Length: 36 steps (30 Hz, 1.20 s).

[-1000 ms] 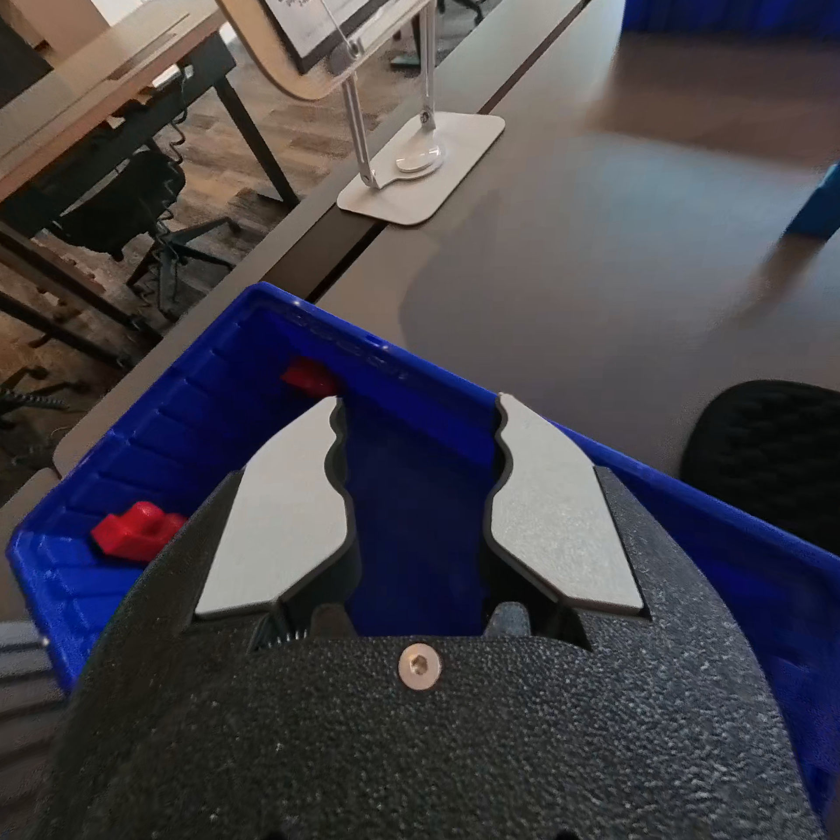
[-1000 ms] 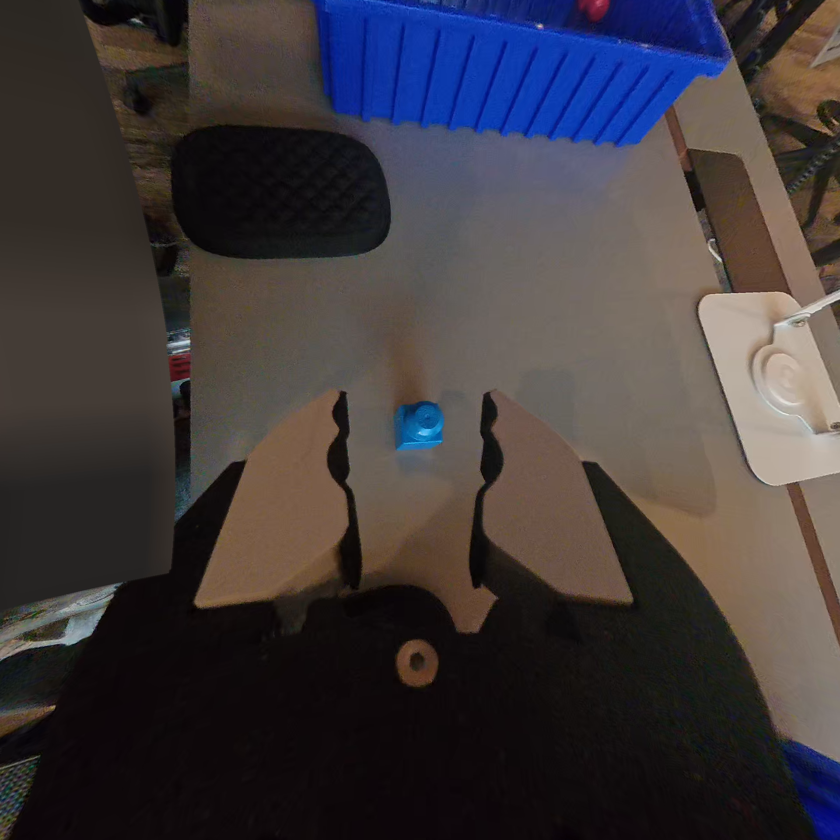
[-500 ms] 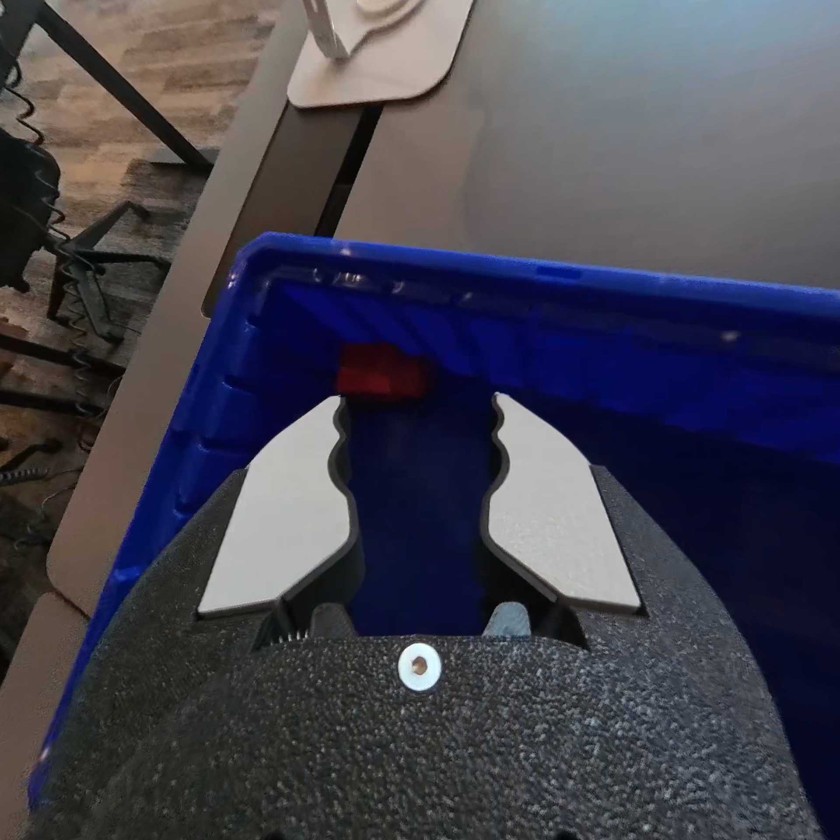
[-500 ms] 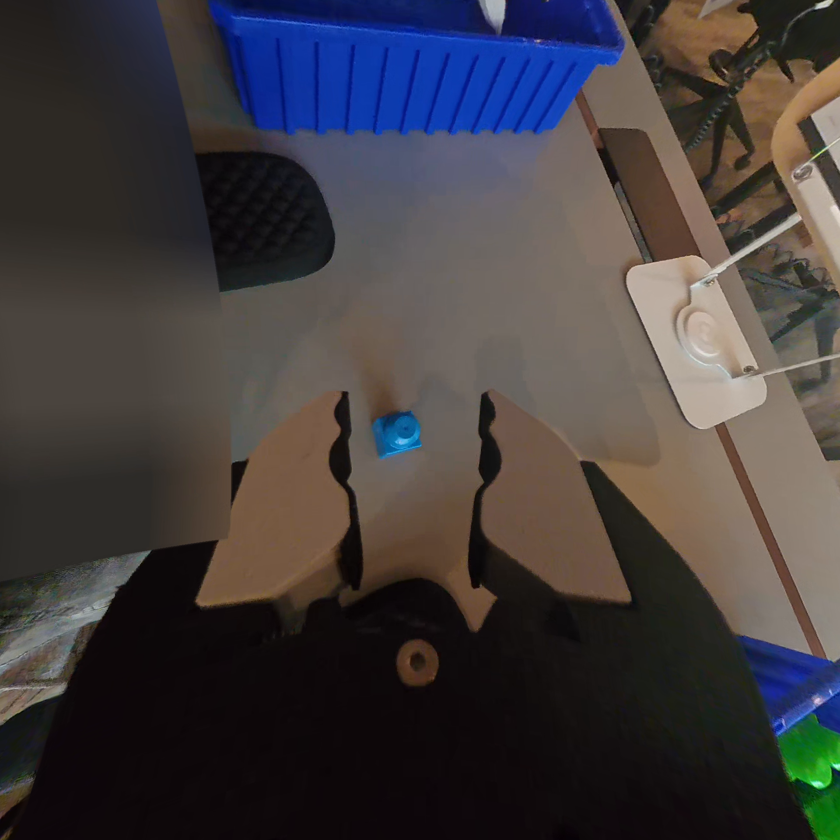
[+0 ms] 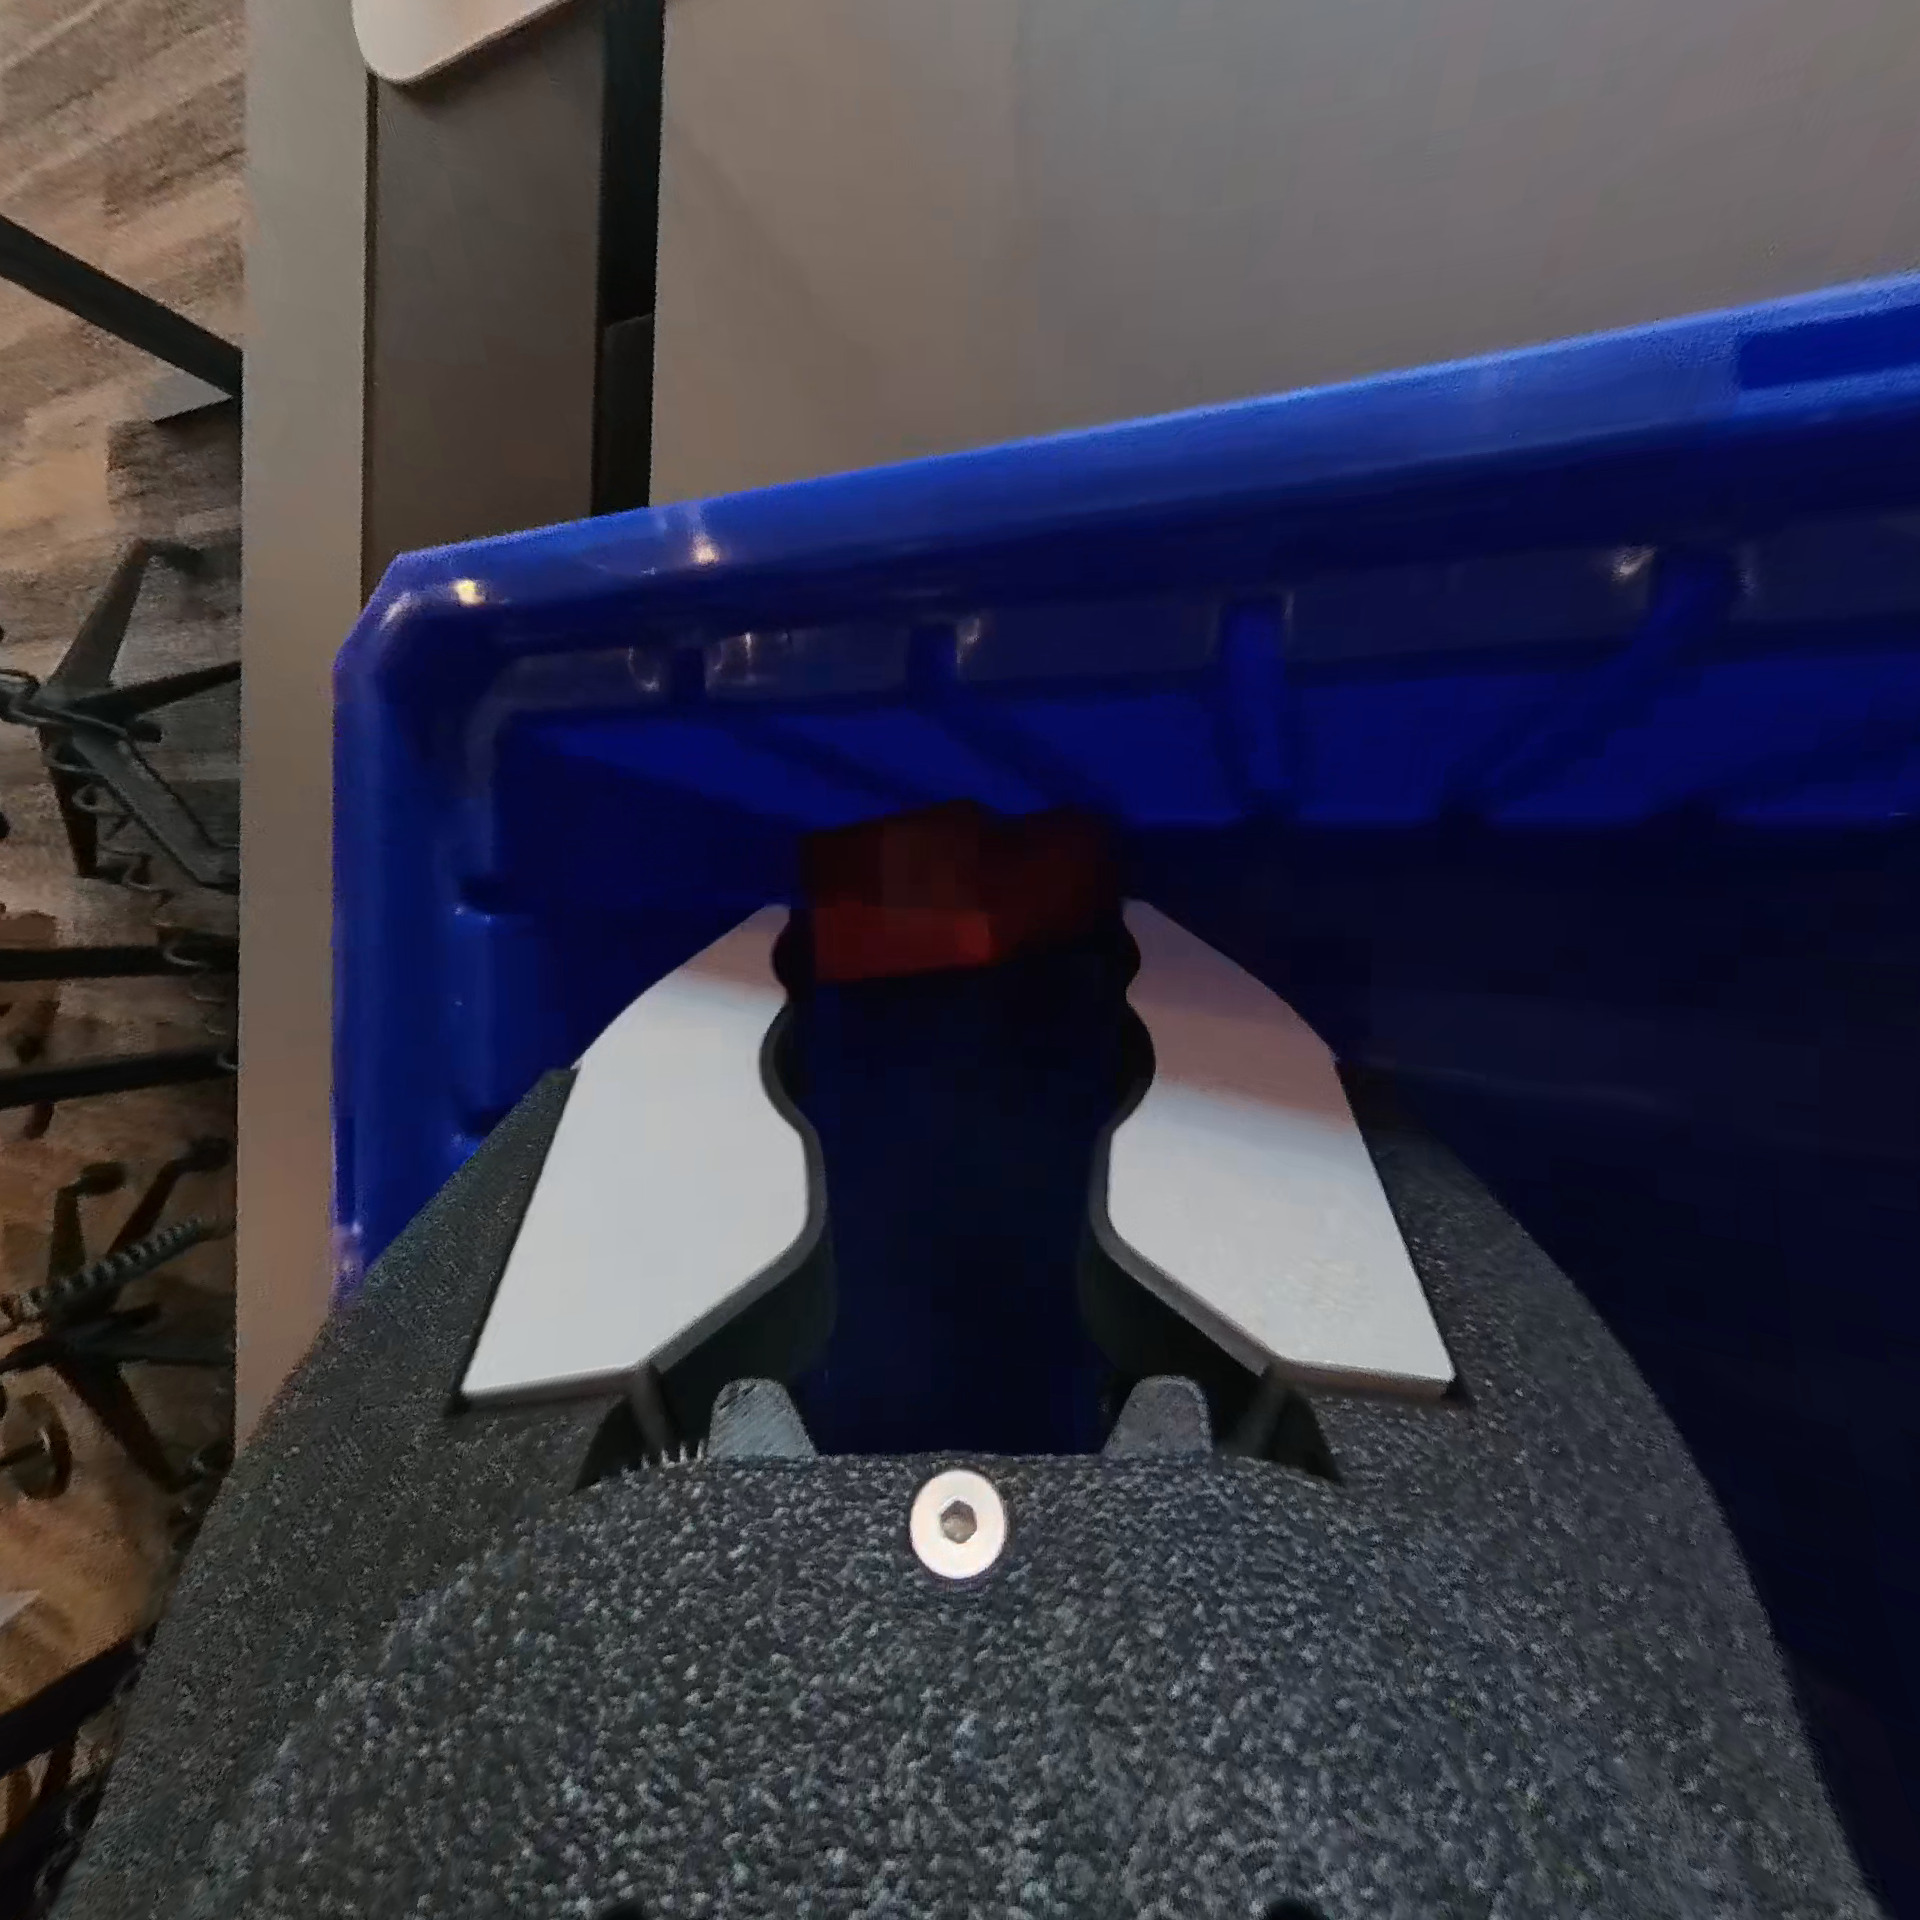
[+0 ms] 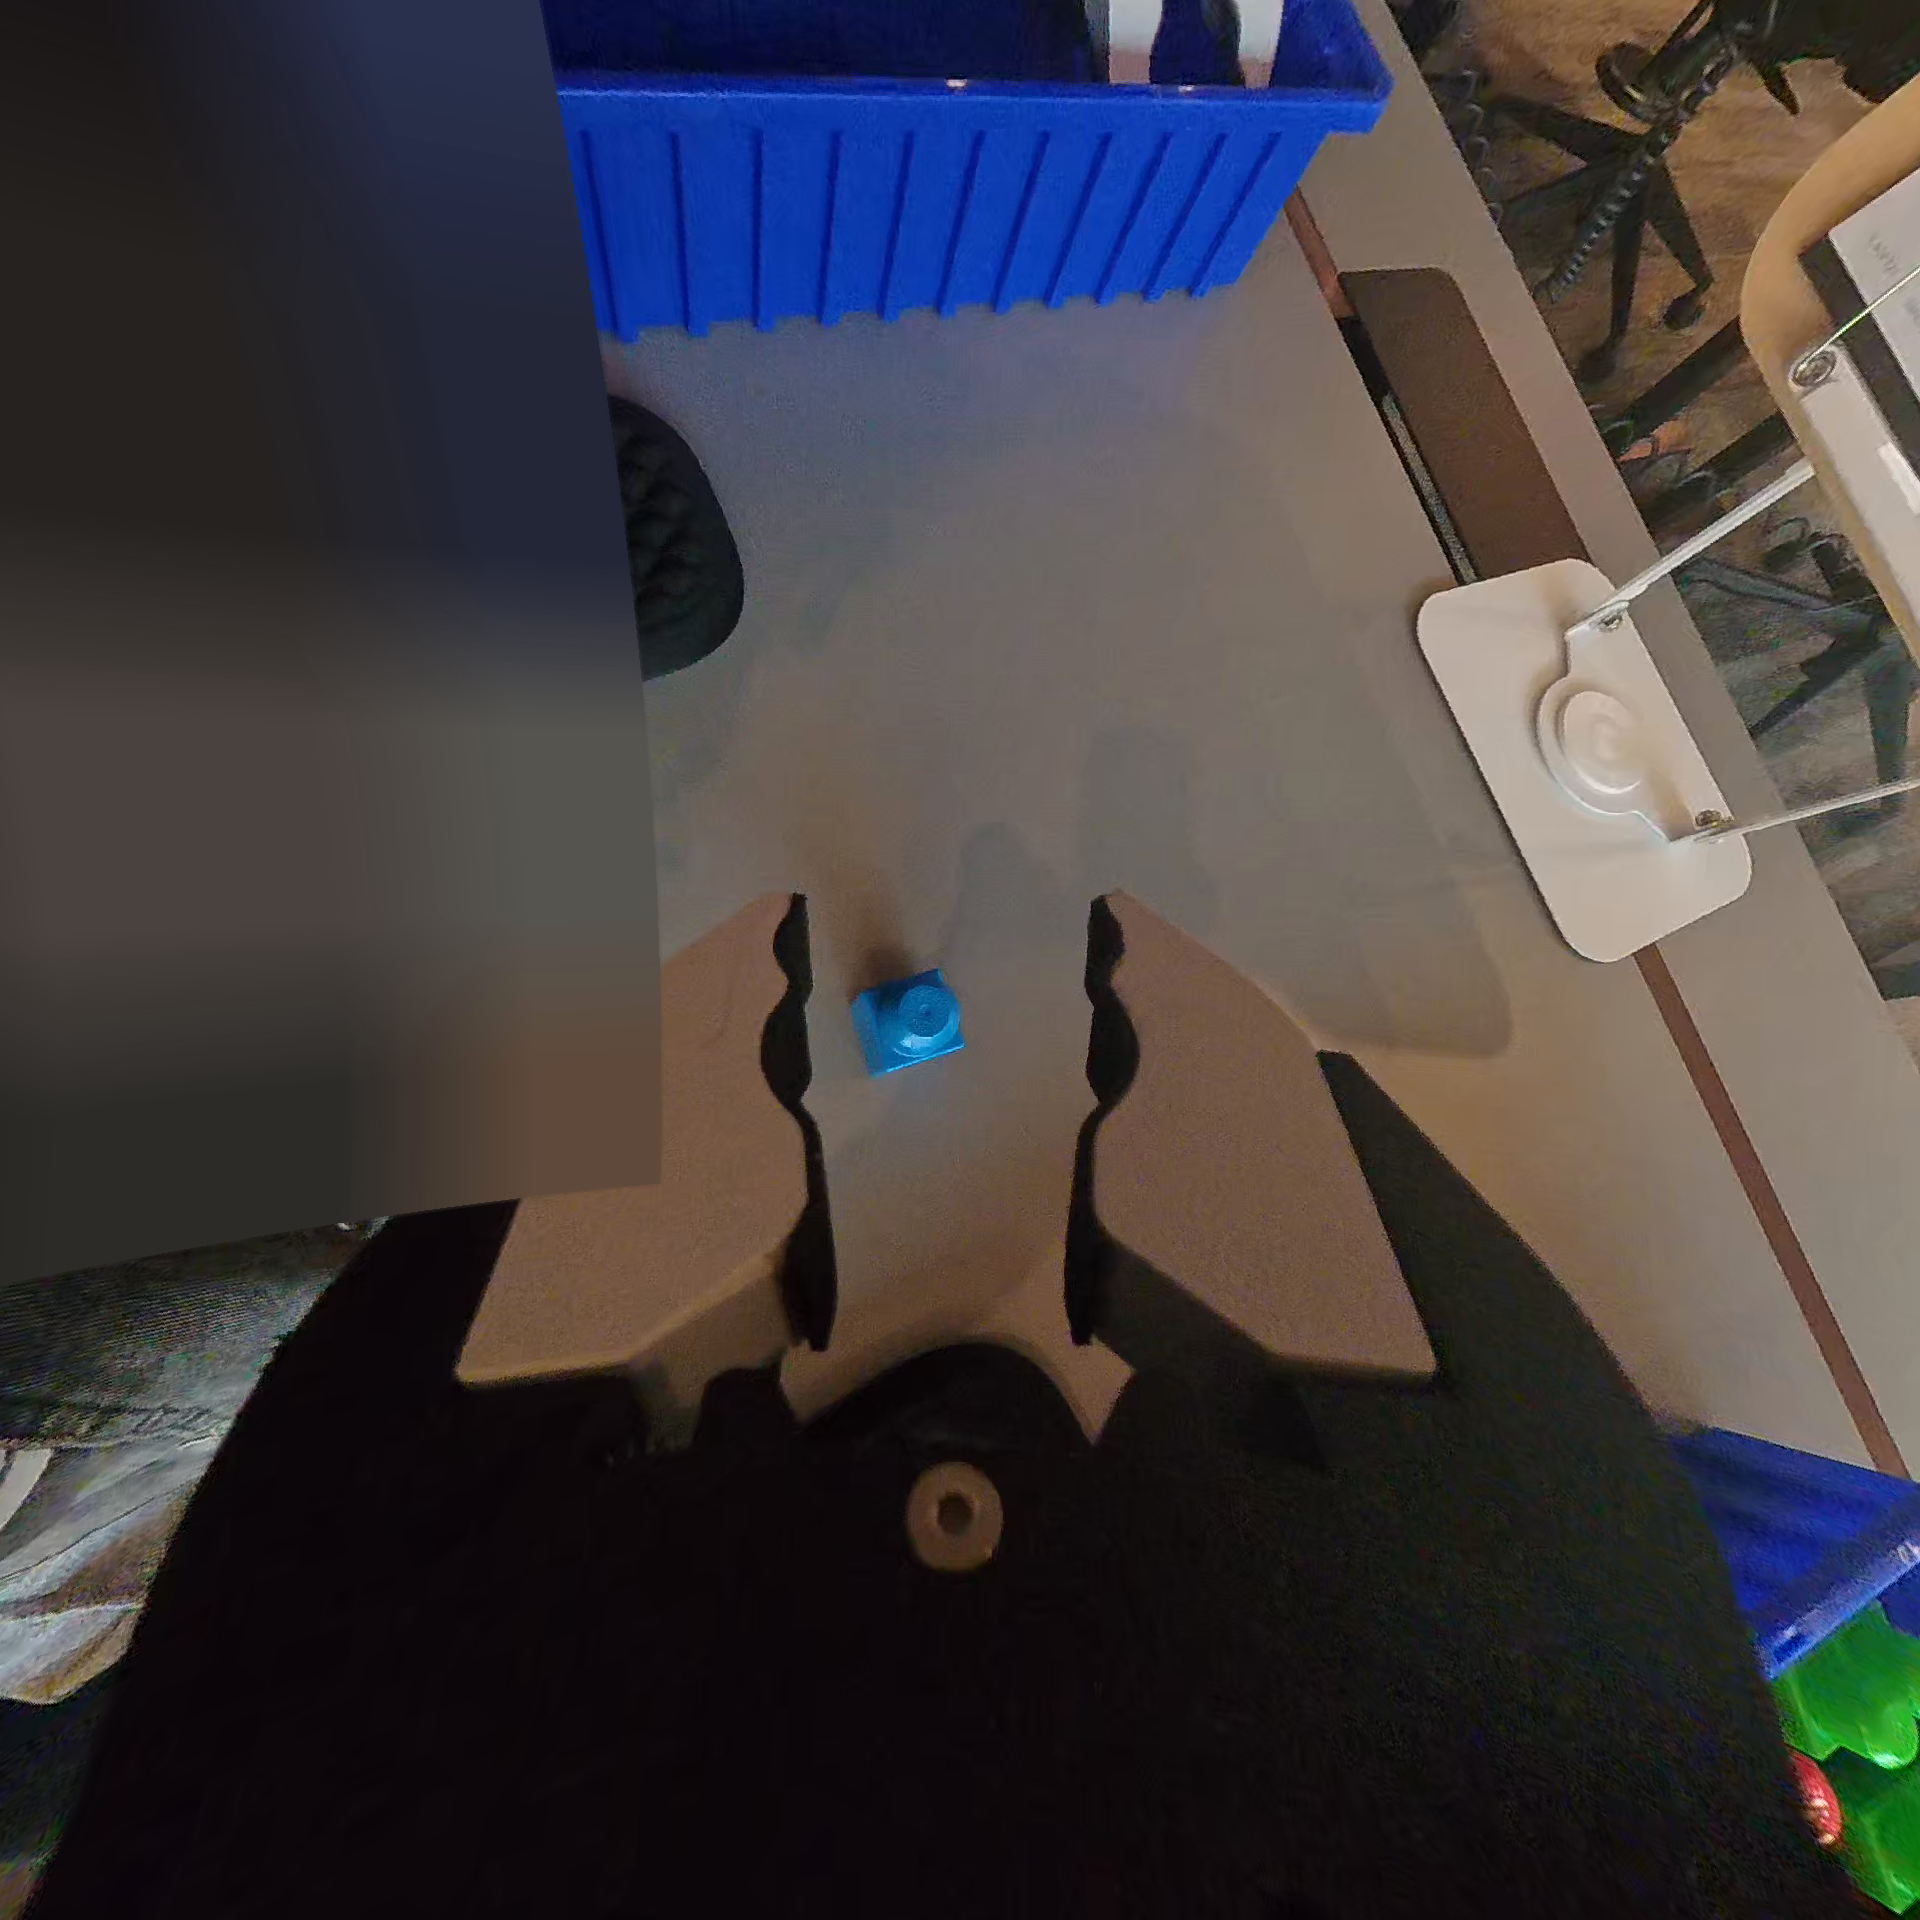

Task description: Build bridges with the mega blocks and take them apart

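A red block point(image 5: 951, 914) lies in the blue bin point(image 5: 1143, 499), against its far wall and just beyond the fingertips of the left gripper point(image 5: 951, 925). That gripper reaches down into the bin with its jaws spread wide and nothing between them; the block sits in line with the gap, slightly blurred, and whether the tips touch it cannot be told. The rest of the bin floor seen past the fingers is dark and shows nothing else.

A small blue block point(image 6: 909, 1020), a single stud on top, stands on the grey table point(image 6: 1039, 623) under the right gripper point(image 6: 943, 909). This gripper is also wide open and holds nothing. The block lies in the gap between the fingers, nearer the left finger point(image 6: 707, 1122) than the right one, and apart from both.

Ahead of the right gripper, well away, the blue bin point(image 6: 935, 208) rests on the table with its ribbed wall facing the camera. To the front right a white stand base point(image 6: 1538, 748) sits at the table edge. Left of the fingers, a black quilted pad point(image 6: 675, 561) is partly hidden. Behind the gripper on the right, a second blue bin point(image 6: 1808, 1538) holds green blocks point(image 6: 1860, 1704).
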Each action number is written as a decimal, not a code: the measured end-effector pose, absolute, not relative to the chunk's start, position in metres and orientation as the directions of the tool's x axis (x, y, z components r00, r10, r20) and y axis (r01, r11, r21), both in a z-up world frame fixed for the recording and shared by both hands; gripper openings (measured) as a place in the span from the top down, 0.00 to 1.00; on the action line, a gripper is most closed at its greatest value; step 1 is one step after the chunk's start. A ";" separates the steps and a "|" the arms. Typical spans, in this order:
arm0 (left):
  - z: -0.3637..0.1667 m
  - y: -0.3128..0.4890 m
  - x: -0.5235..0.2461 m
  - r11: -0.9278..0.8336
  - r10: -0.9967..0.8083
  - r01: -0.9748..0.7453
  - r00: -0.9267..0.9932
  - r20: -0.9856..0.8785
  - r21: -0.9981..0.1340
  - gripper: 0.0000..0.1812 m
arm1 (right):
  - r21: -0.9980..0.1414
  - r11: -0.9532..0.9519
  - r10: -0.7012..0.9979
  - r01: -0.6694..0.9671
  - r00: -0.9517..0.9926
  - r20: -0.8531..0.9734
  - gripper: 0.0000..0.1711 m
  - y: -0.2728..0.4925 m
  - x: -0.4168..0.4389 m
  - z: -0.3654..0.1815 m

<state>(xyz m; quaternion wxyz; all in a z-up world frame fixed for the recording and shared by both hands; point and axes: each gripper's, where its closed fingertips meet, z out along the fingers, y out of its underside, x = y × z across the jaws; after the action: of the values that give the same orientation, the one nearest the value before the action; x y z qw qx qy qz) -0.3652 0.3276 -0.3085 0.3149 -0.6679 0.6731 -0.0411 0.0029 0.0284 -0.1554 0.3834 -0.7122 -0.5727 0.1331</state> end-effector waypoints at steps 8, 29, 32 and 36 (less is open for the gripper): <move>-0.322 0.331 -0.363 0.220 -0.907 -0.914 -0.062 -0.418 -0.342 0.70 | -0.714 -0.053 0.925 0.698 0.304 0.229 0.73 0.026 0.001 -0.154; -0.313 0.323 -0.369 0.344 -0.849 -0.932 -0.256 -0.462 -0.116 0.77 | -0.781 -0.042 0.931 0.623 0.307 0.195 0.77 0.023 0.003 -0.140; -0.315 0.322 -0.367 0.382 -0.837 -0.919 -0.299 -0.457 -0.100 0.78 | -0.784 -0.048 0.933 0.619 0.308 0.186 0.78 0.022 0.003 -0.140; -0.323 0.327 -0.372 0.430 -0.817 -0.903 -0.384 -0.431 -0.010 0.72 | -0.786 -0.050 0.939 0.616 0.298 0.174 0.79 0.022 0.001 -0.140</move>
<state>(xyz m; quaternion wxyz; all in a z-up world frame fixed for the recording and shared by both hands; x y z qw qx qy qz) -0.3717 0.3270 -0.3232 0.1892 -0.5216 0.8241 0.1138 0.0008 0.0215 -0.1402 0.4045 -0.6966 -0.5580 0.1995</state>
